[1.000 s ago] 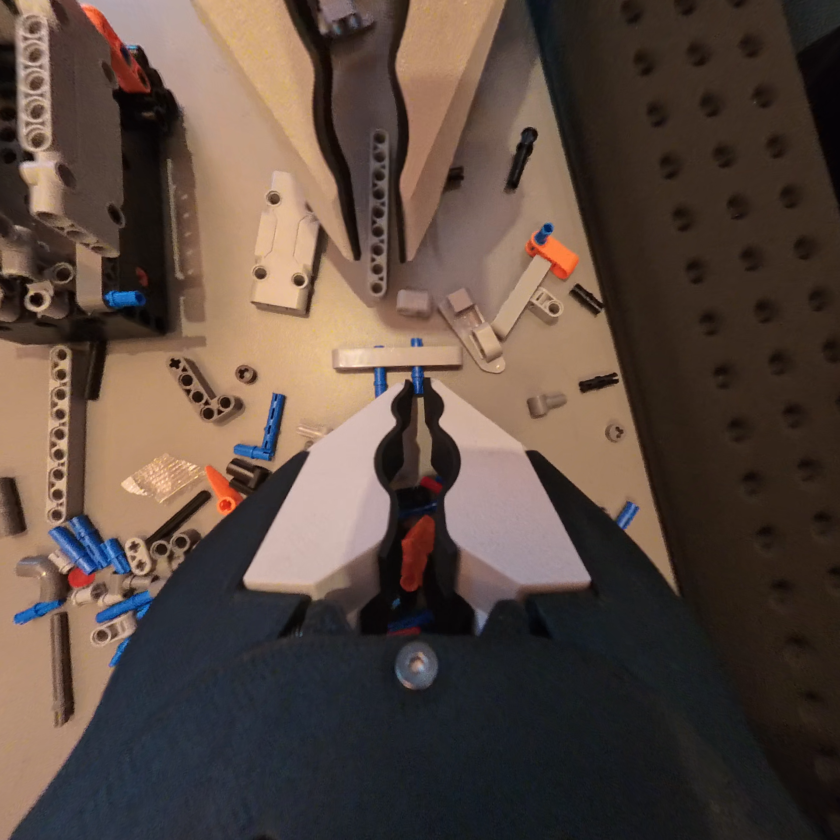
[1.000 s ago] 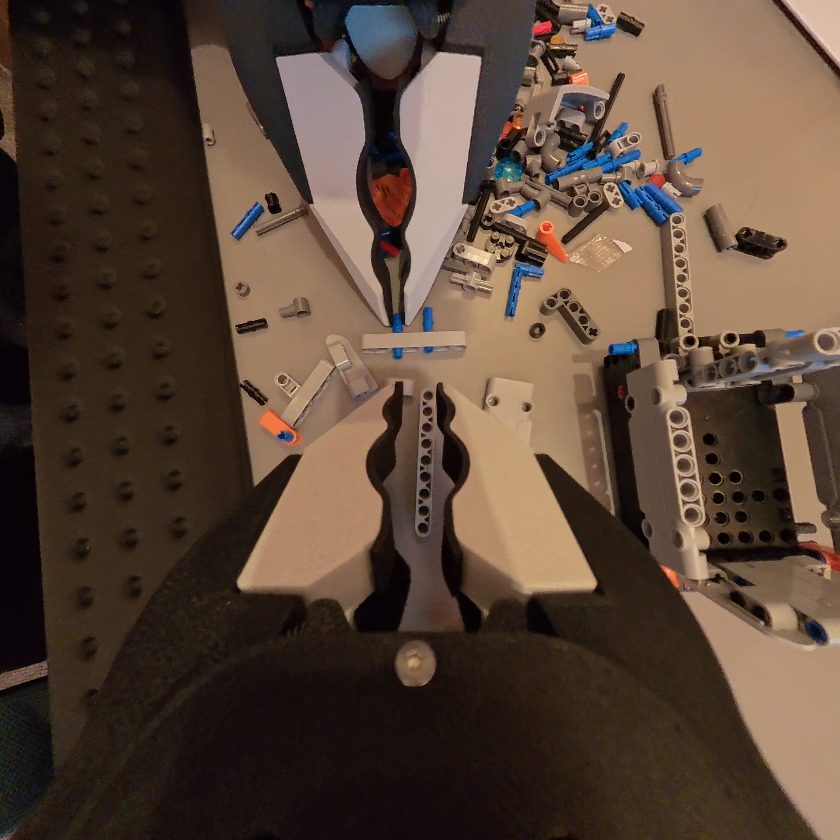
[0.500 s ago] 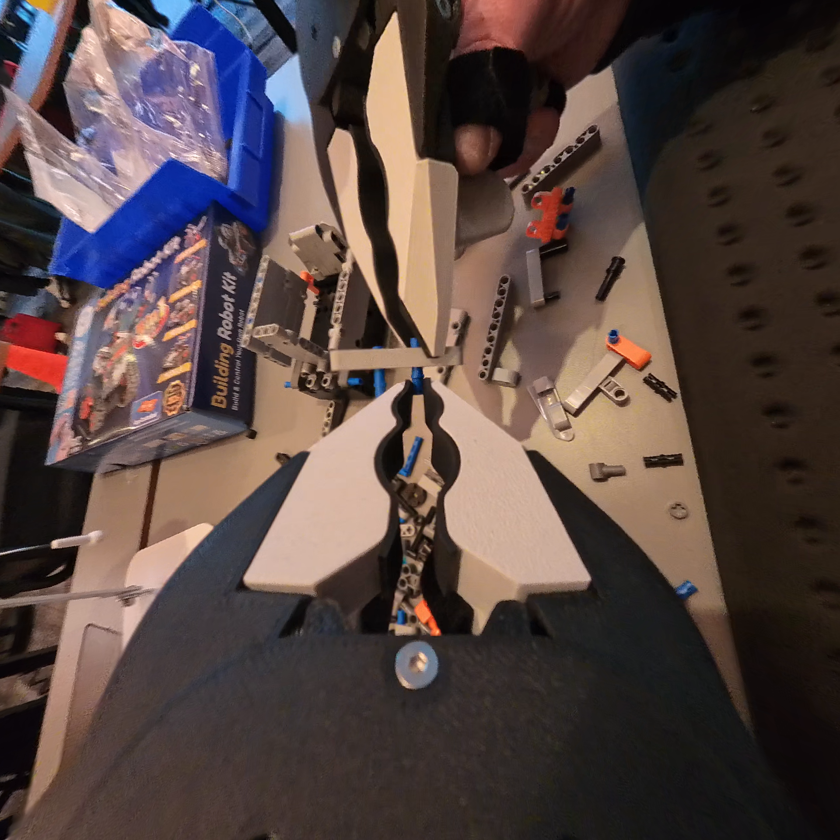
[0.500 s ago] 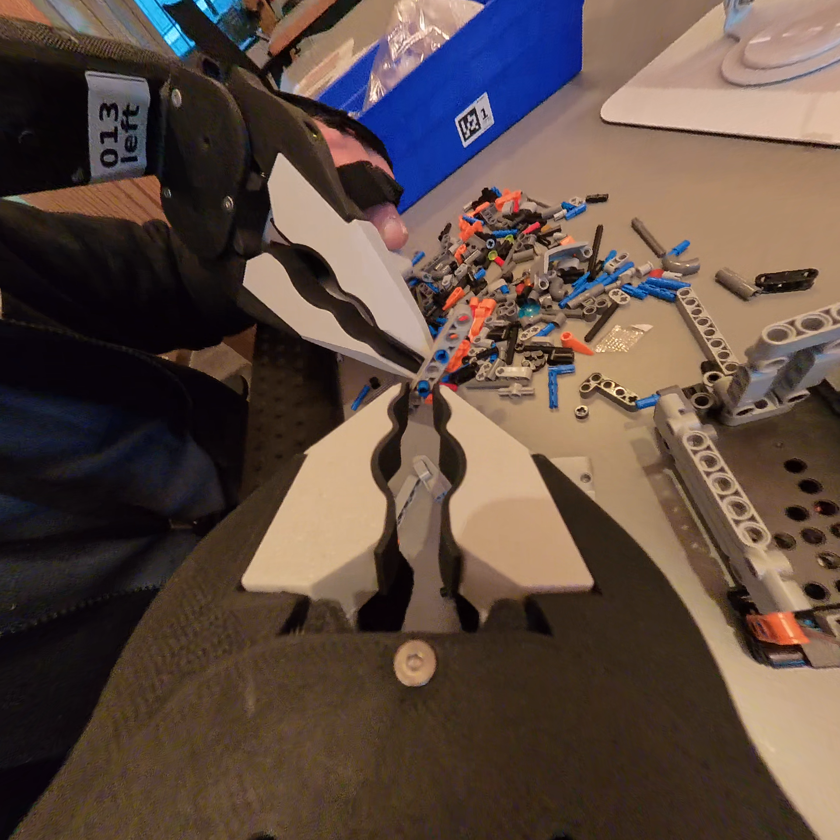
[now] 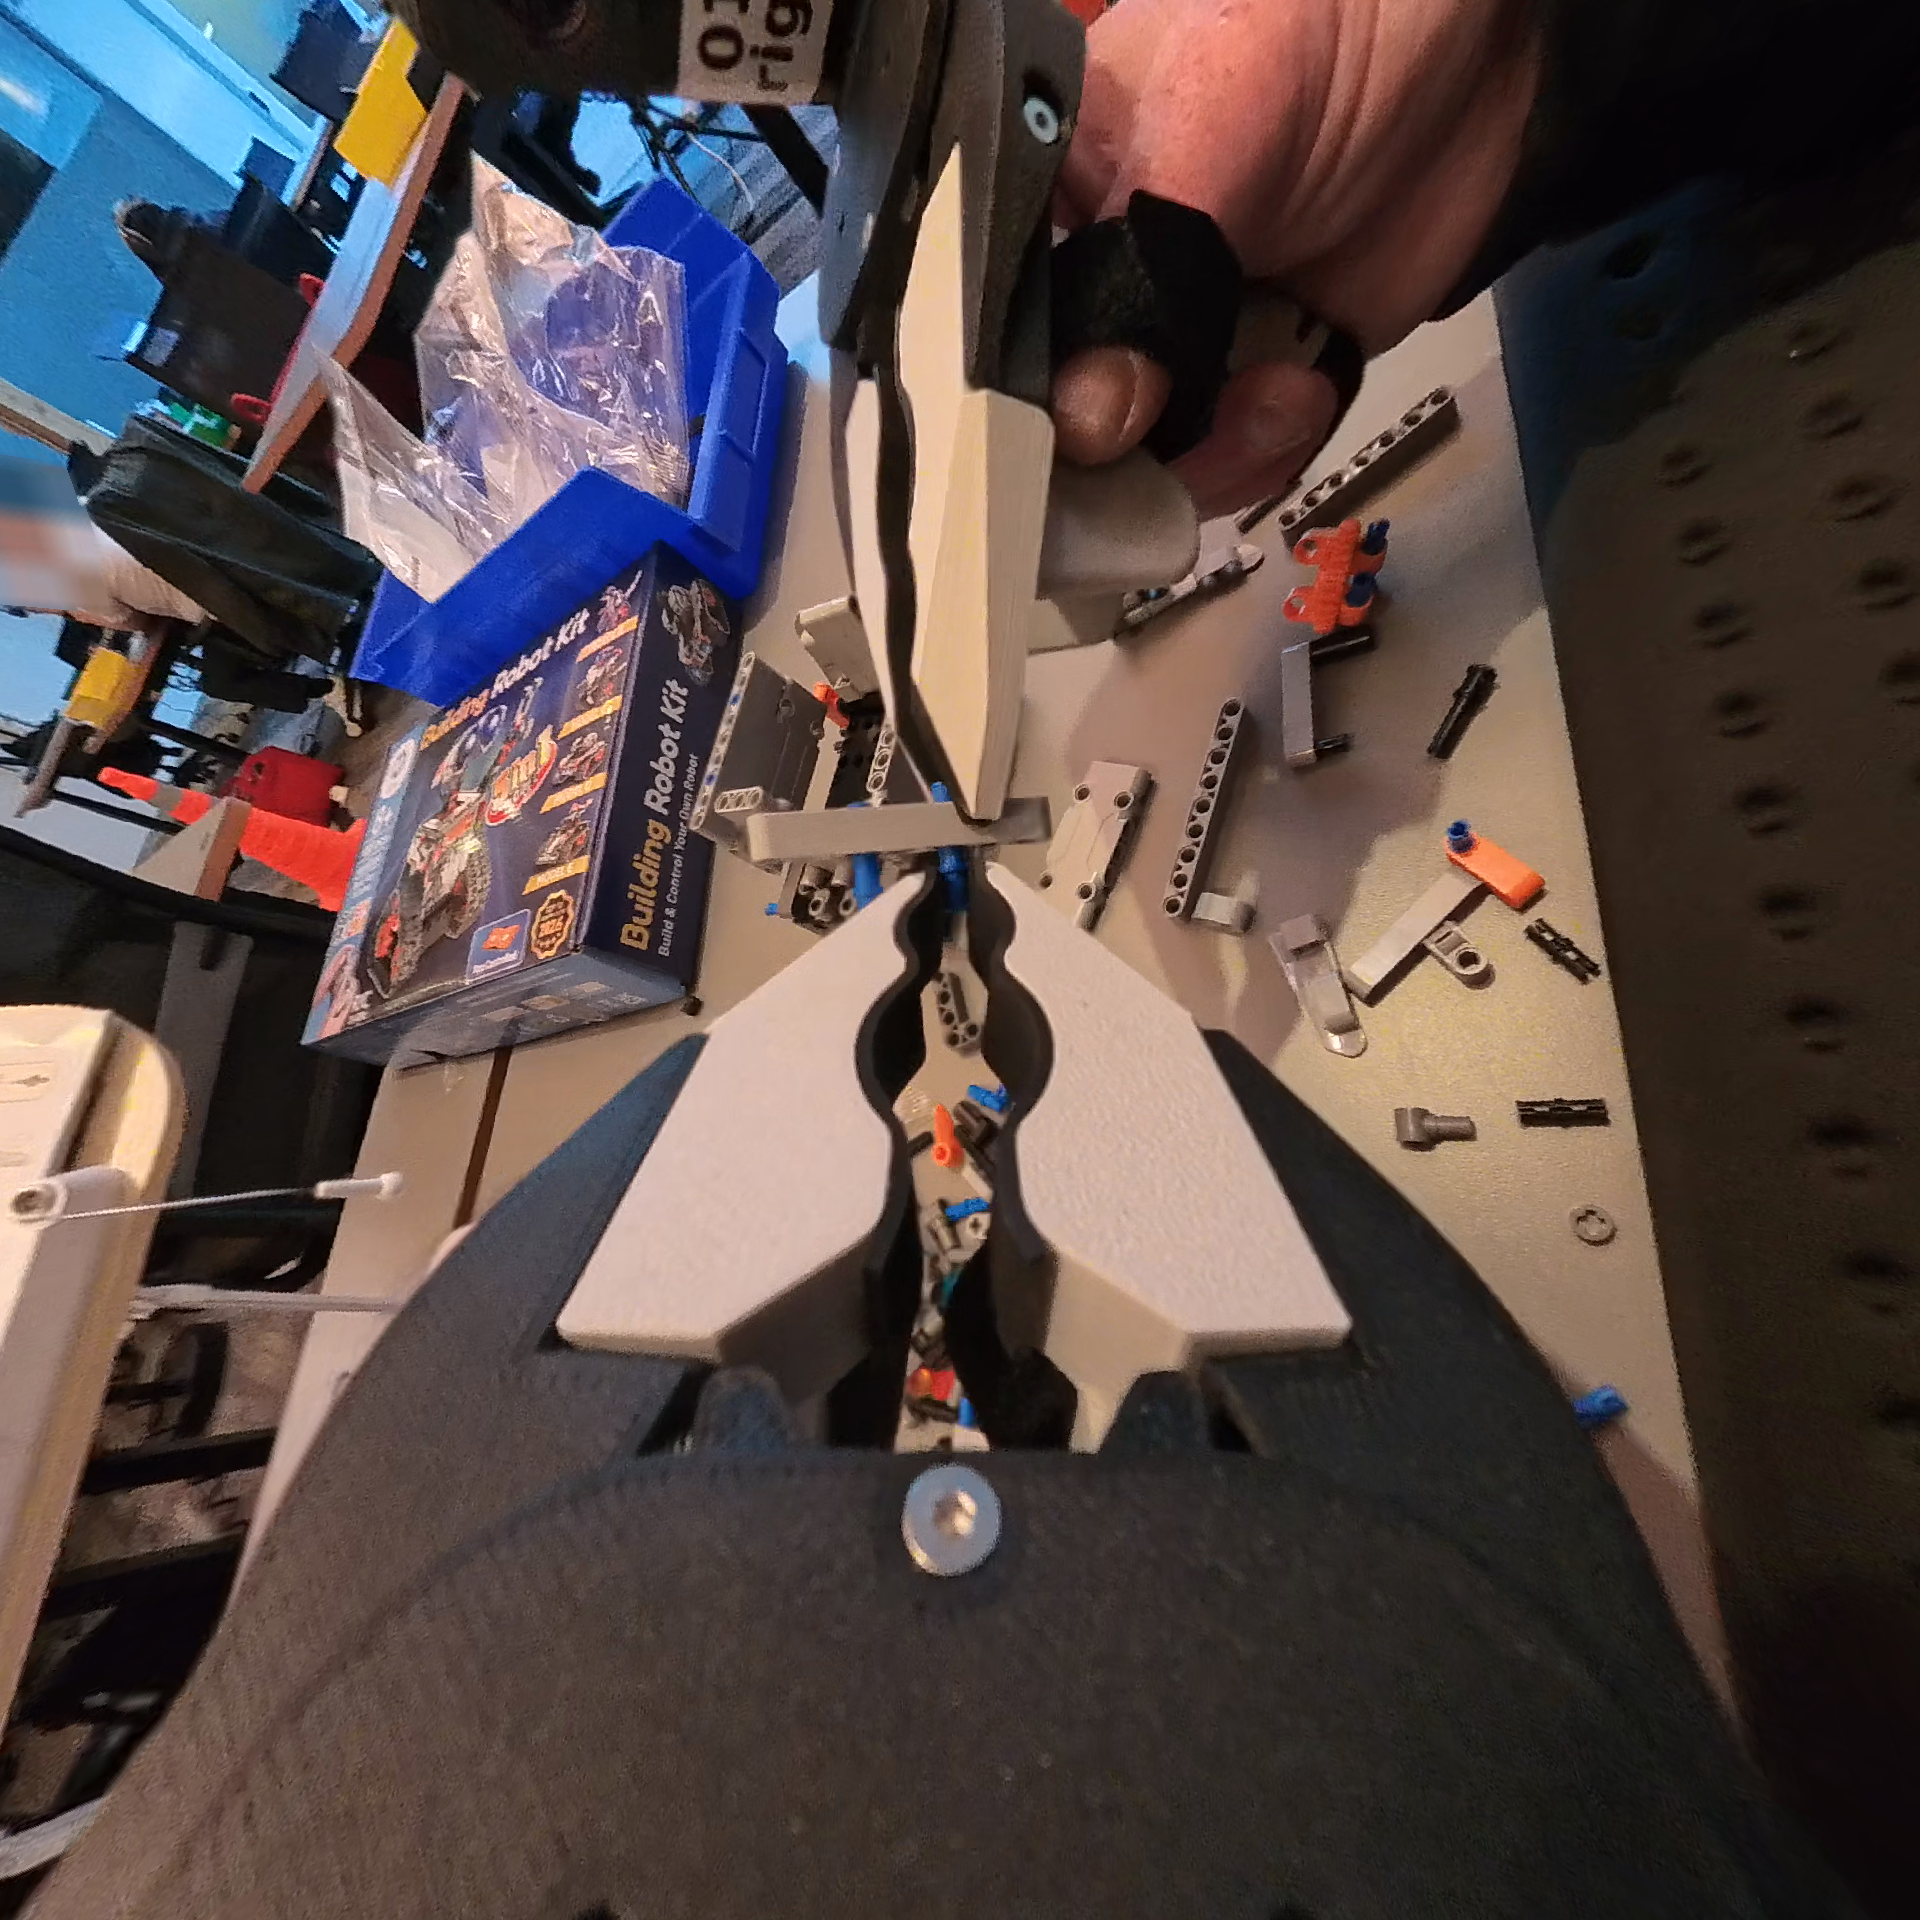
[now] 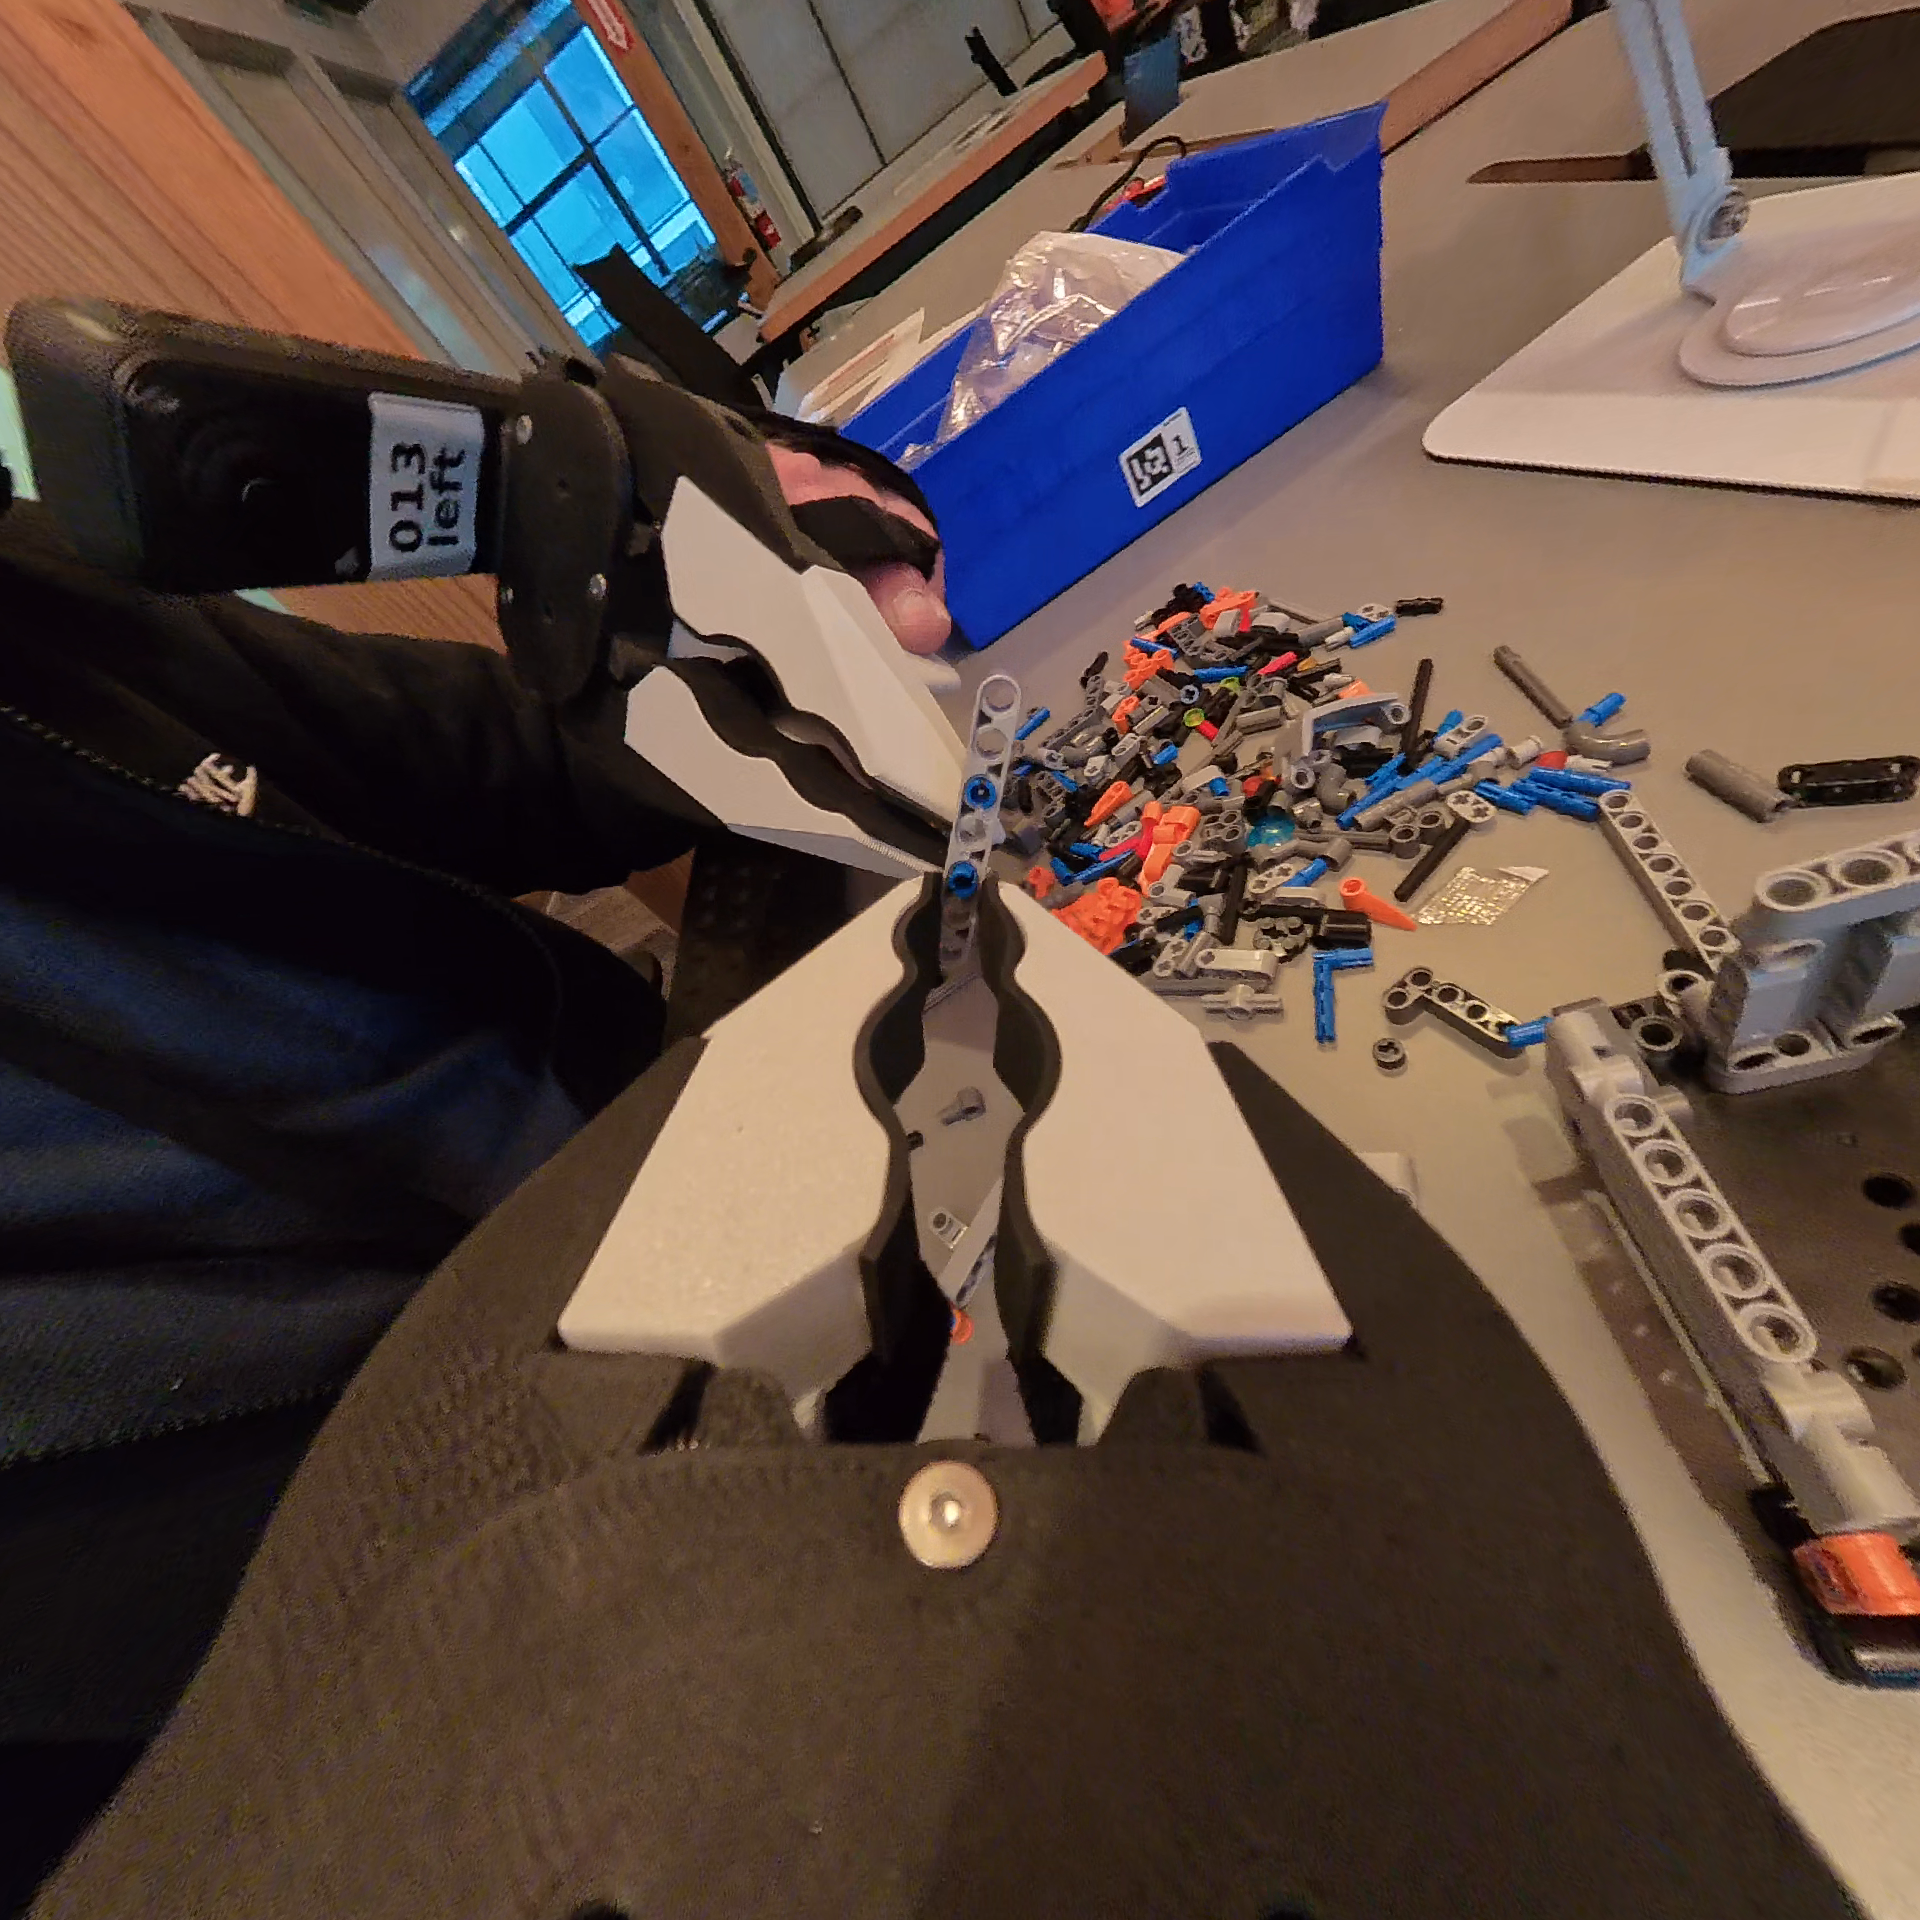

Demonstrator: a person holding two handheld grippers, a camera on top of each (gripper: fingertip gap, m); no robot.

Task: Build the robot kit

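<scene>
From the left wrist view, the left gripper [image 5: 951, 883] has its fingers pinched together on a blue pin [image 5: 948, 864]. The pin sticks out of a grey beam [image 5: 821, 834], which is held level in the air above the grey table [image 5: 1455, 1299]. The right gripper [image 5: 961, 810] comes down from above and clamps the right part of that same beam, with a person's hand [image 5: 1247, 208] behind it. A printed kit box [image 5: 540, 831] and a blue bin [image 5: 644, 499] lie to the far left, and loose parts are scattered on the right.

From the right wrist view, the right gripper's fingers are closed on the near end of the beam, which stands nearly upright here. The left gripper reaches in from the left to meet the beam at its pins. A heap of small parts [image 6: 1247, 810] lies beyond, and a grey and black assembly [image 6: 1714, 1195] sits on the right.

The hold on the pin looks slight. I judge that keeping both grippers square to the beam is what stops it twisting.
</scene>
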